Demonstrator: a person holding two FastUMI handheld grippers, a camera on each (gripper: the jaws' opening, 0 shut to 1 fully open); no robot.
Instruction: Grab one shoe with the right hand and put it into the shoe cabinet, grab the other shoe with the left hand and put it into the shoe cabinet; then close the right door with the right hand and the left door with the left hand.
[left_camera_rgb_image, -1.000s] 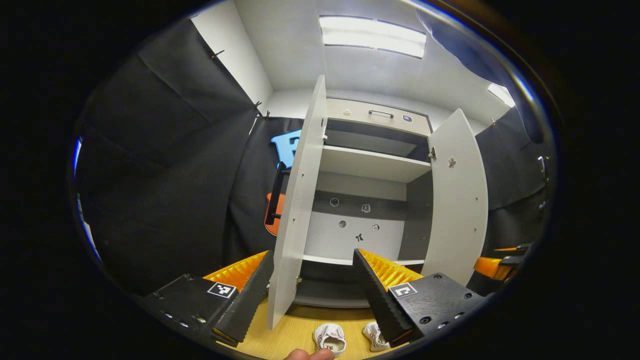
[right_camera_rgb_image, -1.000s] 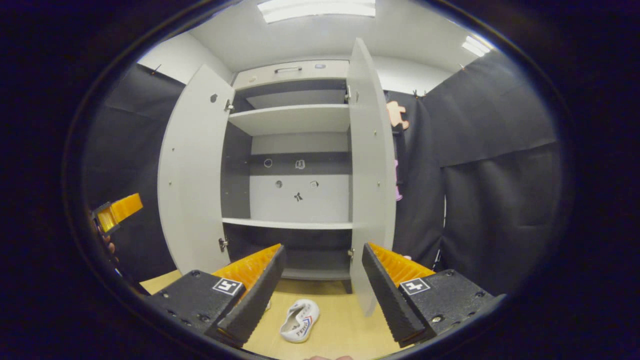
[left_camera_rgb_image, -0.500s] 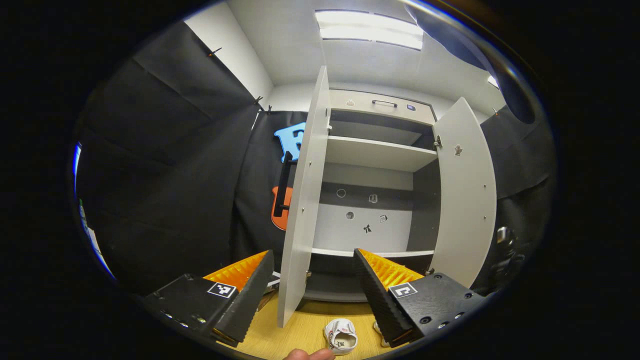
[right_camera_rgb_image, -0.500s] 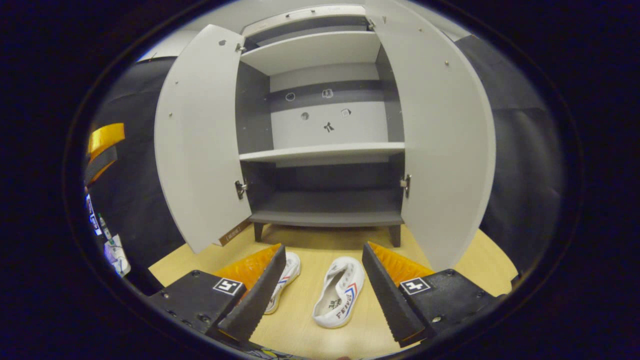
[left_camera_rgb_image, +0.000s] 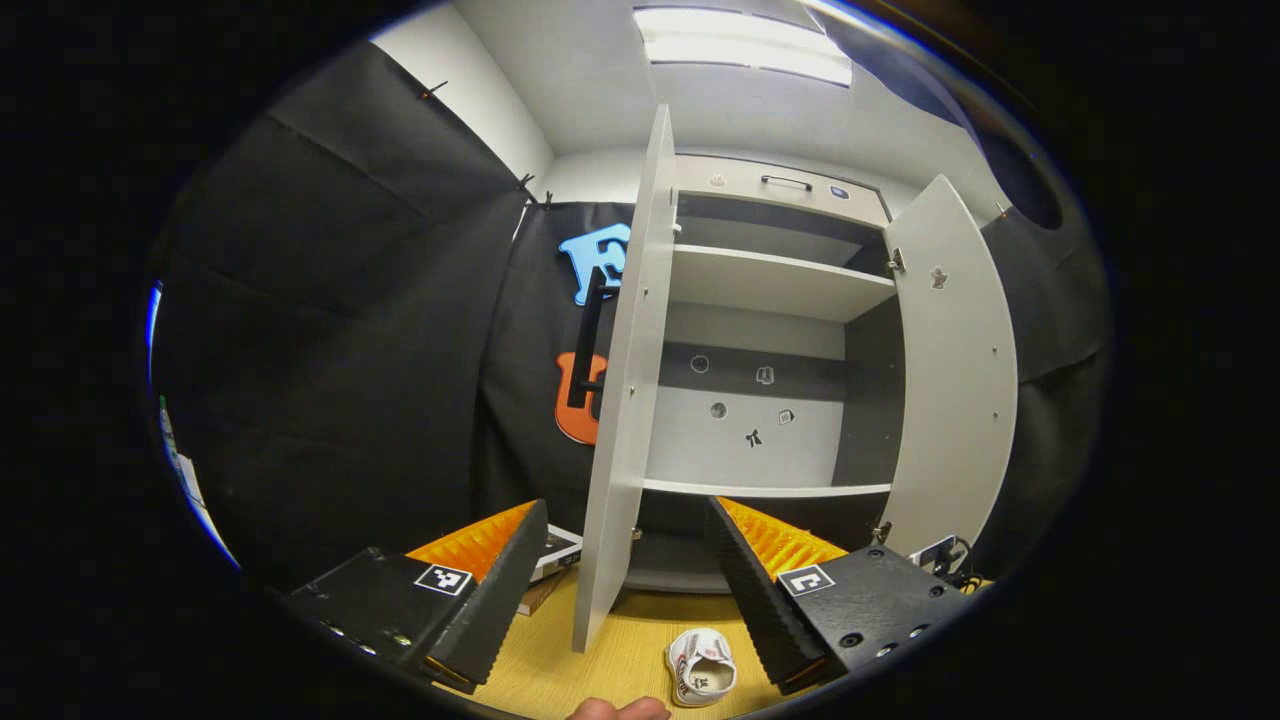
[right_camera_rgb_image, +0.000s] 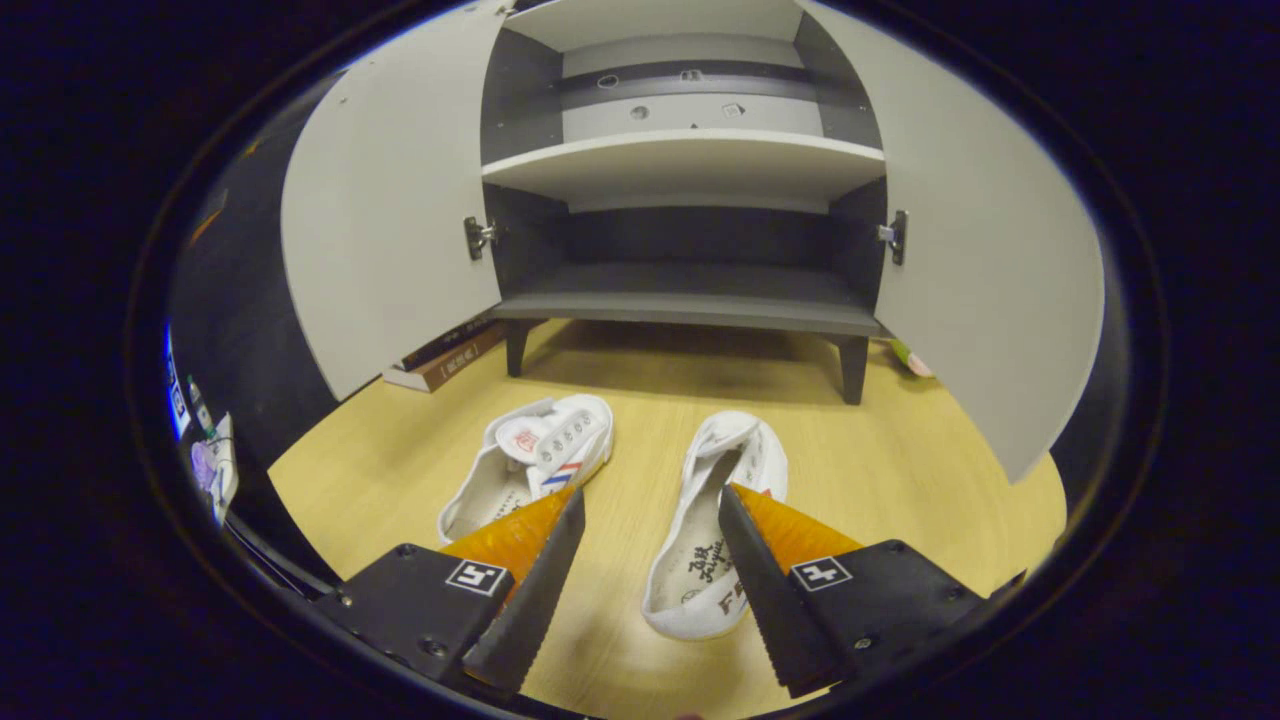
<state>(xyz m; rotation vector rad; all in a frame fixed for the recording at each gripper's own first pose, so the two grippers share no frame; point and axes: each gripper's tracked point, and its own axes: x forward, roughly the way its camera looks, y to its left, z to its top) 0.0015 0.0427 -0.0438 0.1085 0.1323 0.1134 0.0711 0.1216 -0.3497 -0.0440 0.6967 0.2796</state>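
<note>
Two white canvas shoes lie on the wooden floor before the open shoe cabinet. In the right gripper view the right shoe runs up between my open right gripper and its right finger overlaps the shoe's edge; the left shoe lies just beyond the left finger. Both grey doors, left door and right door, stand wide open. In the left gripper view my left gripper is open, held high and facing the cabinet, with one shoe low on the floor beneath it.
Books lie on the floor under the left door. A small pink and green object sits beside the cabinet's right leg. Black cloth walls close in on both sides. A fingertip shows at the bottom of the left gripper view.
My right gripper has tilted down and dropped toward the floor, so the shoes now lie close at its fingertips. The left gripper has shifted slightly; it stays open and high.
</note>
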